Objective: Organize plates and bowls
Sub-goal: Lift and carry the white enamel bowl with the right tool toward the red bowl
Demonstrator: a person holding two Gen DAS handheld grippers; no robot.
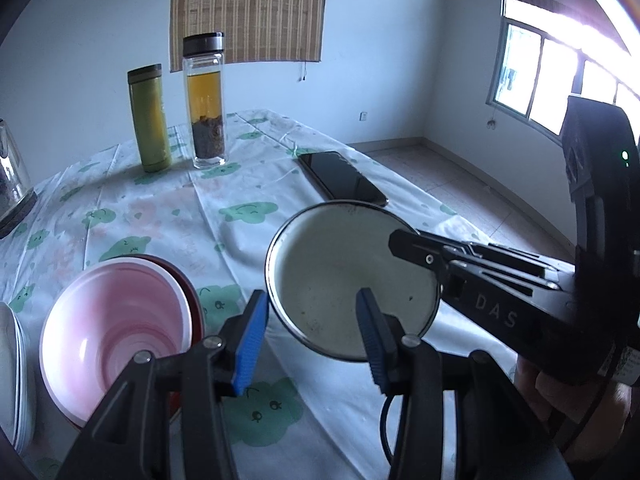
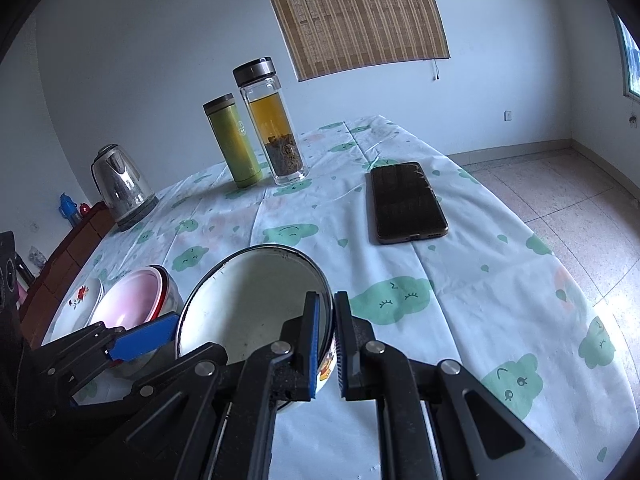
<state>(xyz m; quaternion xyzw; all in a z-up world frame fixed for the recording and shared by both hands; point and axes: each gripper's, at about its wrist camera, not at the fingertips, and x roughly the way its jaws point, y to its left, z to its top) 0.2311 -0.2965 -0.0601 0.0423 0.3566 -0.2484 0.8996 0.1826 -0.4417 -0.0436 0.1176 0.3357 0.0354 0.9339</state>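
Note:
A white enamel bowl [image 1: 344,280] with a dark rim stands on the patterned tablecloth; it also shows in the right wrist view [image 2: 248,300]. My right gripper [image 2: 326,344] is shut on the bowl's right rim, one pad inside and one outside. My left gripper [image 1: 312,340] is open, its jaws straddling the bowl's near-left rim without gripping. A pink bowl [image 1: 116,332] nested in a red-rimmed metal bowl [image 2: 170,300] sits to the left. White plates [image 1: 16,376] are stacked at the far left; a flowered plate [image 2: 78,300] shows in the right wrist view.
A black phone [image 2: 408,202] lies on the cloth beyond the bowl. A green thermos [image 2: 234,142] and a glass tea bottle [image 2: 272,124] stand at the back. A steel kettle [image 2: 120,188] stands at the back left. The table edge drops to tiled floor on the right.

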